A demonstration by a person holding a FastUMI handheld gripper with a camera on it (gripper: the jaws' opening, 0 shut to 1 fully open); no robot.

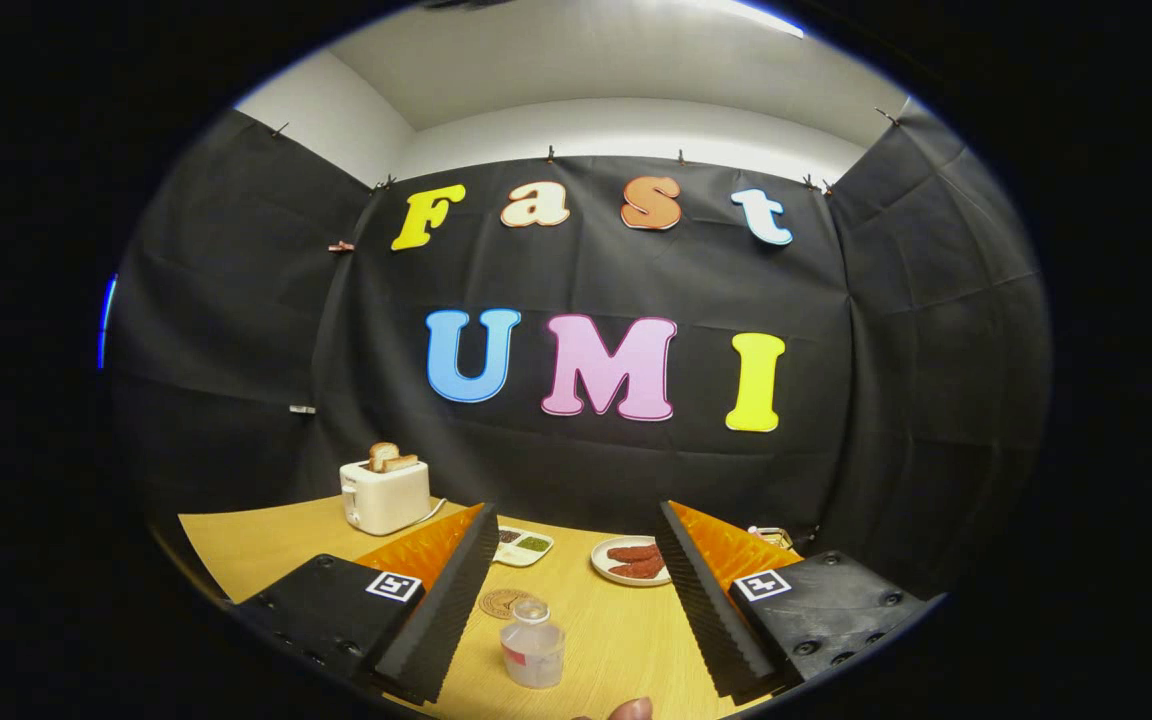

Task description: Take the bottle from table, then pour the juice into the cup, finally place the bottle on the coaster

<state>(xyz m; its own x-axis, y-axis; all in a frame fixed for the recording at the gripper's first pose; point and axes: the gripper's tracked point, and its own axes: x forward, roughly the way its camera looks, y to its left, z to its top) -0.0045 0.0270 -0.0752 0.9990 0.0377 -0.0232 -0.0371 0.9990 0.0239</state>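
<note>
A small clear bottle (pixel 532 644) with a pale cap and a reddish label stands upright on the wooden table (pixel 266 550), low between my two fingers and nearer the left one. Just behind it lies a round brown coaster (pixel 503 602). My gripper (pixel 572 525) is open wide, its fingers apart on either side of the bottle and touching nothing. A rounded reddish thing (pixel 630 709) peeks up at the table's near edge; I cannot tell what it is.
A white toaster (pixel 385 493) with two slices of bread stands at the back left. A small white dish (pixel 522 545) with green and dark fillings and a plate (pixel 630 562) of reddish sausages sit farther back. A small object (pixel 769 536) shows behind the right finger.
</note>
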